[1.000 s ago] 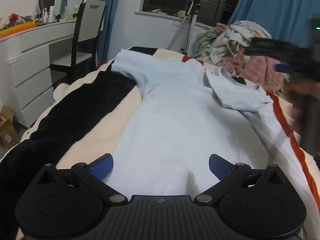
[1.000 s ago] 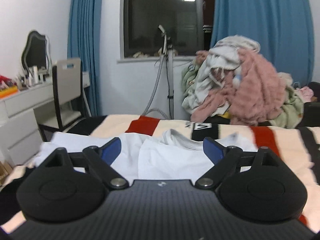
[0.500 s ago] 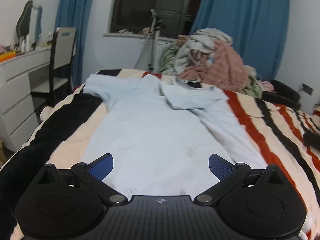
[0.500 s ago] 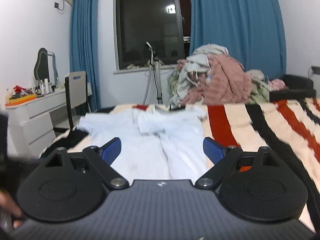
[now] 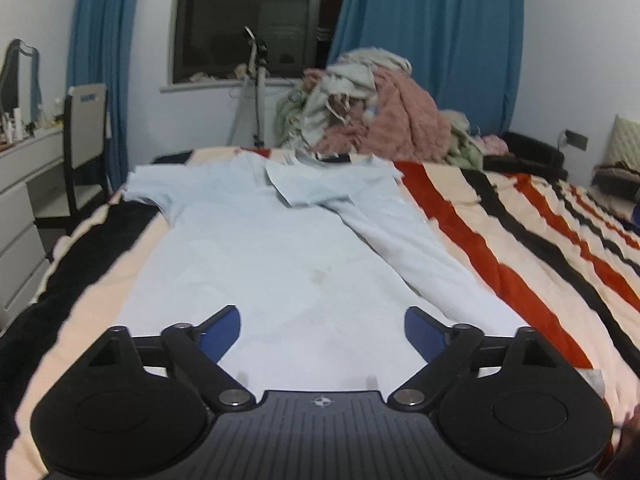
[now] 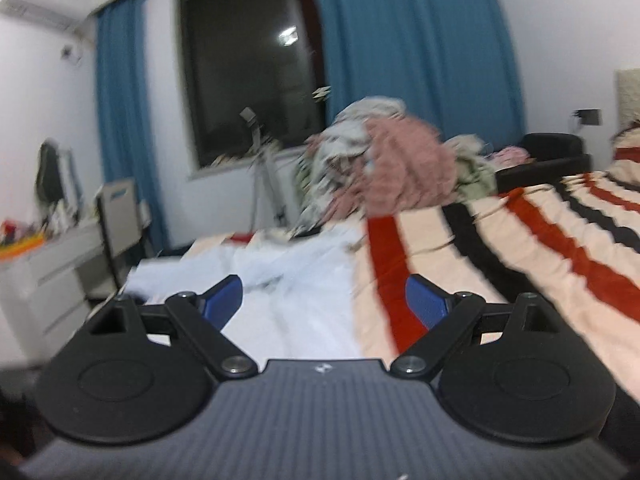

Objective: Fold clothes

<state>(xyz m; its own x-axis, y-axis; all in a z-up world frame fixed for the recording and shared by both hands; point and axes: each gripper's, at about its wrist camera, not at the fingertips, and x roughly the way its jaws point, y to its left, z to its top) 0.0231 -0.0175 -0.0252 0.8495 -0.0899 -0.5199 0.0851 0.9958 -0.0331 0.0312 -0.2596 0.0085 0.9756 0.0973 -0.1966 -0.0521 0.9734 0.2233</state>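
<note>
A pale blue T-shirt (image 5: 264, 264) lies flat on the striped bed, collar at the far end. Its right side and right sleeve (image 5: 316, 190) are folded in over the body; the left sleeve (image 5: 154, 190) lies spread out. My left gripper (image 5: 322, 334) is open and empty, just above the shirt's near hem. My right gripper (image 6: 324, 300) is open and empty, held over the shirt's (image 6: 288, 296) right side and the blanket; this view is blurred by motion.
The bed's blanket (image 5: 520, 264) has red, black and cream stripes. A heap of clothes (image 5: 368, 112) sits at the far end, a tripod (image 5: 254, 92) beside it. A white dresser (image 5: 20, 200) and a chair (image 5: 86, 136) stand at the left.
Both grippers have pulled back toward the near end of the bed. The left view swung right and now faces along the shirt. The right gripper has tilted and shifted right, away from the collar.
</note>
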